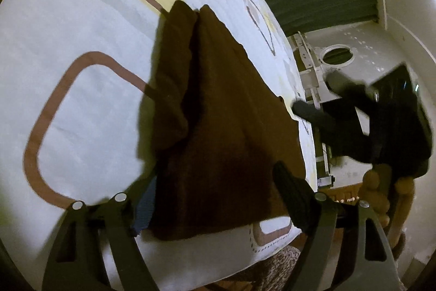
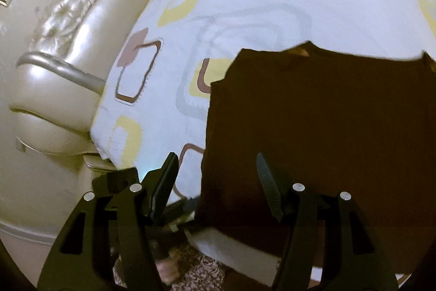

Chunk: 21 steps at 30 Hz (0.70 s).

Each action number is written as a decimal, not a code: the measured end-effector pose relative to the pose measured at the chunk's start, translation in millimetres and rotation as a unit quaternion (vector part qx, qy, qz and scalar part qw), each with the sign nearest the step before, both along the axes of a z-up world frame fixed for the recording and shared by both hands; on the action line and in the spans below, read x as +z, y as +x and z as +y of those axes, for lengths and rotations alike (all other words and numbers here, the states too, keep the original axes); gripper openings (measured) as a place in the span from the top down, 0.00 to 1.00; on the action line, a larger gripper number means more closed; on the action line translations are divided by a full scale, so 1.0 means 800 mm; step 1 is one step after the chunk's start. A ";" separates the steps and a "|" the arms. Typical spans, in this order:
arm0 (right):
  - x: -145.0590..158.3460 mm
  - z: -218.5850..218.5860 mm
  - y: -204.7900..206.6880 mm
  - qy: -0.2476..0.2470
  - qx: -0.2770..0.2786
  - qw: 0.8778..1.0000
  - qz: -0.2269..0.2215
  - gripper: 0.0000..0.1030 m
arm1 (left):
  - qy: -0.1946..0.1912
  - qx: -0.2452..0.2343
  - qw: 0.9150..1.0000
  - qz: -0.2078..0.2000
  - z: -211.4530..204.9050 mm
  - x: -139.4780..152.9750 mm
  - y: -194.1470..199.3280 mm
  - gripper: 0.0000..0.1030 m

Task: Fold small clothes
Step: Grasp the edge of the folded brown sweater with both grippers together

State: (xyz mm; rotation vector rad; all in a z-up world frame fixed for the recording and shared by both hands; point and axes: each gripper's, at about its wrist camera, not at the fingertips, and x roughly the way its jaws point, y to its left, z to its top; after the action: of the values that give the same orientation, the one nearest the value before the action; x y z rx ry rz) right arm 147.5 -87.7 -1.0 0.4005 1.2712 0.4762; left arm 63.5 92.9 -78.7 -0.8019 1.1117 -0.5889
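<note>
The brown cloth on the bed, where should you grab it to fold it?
Probably by the near hem of the brown cloth, at its two near corners, coming from the bed's near edge. That hem lies flat by the edge of the patterned sheet, right before the left gripper and right gripper, whose jaws stand open.

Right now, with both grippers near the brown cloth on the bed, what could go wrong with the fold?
1. The brown cloth lies close to the edge of the bedsheet and could slide off when pulled.
2. One side is already bunched into a ridge; folding over it would probably leave a lump.
3. The left gripper and the right gripper both stand open around the cloth's near edge, so an uneven pinch might skew the fold.
</note>
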 end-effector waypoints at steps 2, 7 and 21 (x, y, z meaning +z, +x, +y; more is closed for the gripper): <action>-0.005 0.026 0.020 -0.023 0.011 1.000 0.002 0.43 | -0.017 0.004 1.000 0.006 -0.007 -0.002 0.004 0.31; -0.024 0.085 0.070 -0.109 0.039 0.993 0.010 0.36 | 0.010 -0.005 1.000 -0.021 -0.017 -0.002 -0.011 0.46; -0.112 0.165 0.127 -0.306 0.063 0.948 0.054 0.50 | 0.018 0.013 1.000 -0.014 0.001 -0.021 -0.013 0.88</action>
State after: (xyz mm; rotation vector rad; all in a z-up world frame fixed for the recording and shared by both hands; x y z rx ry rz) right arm 249.5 44.2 -90.7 -0.1828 1.4826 0.1476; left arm 53.5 93.7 -95.1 -0.7737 1.0817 -0.5548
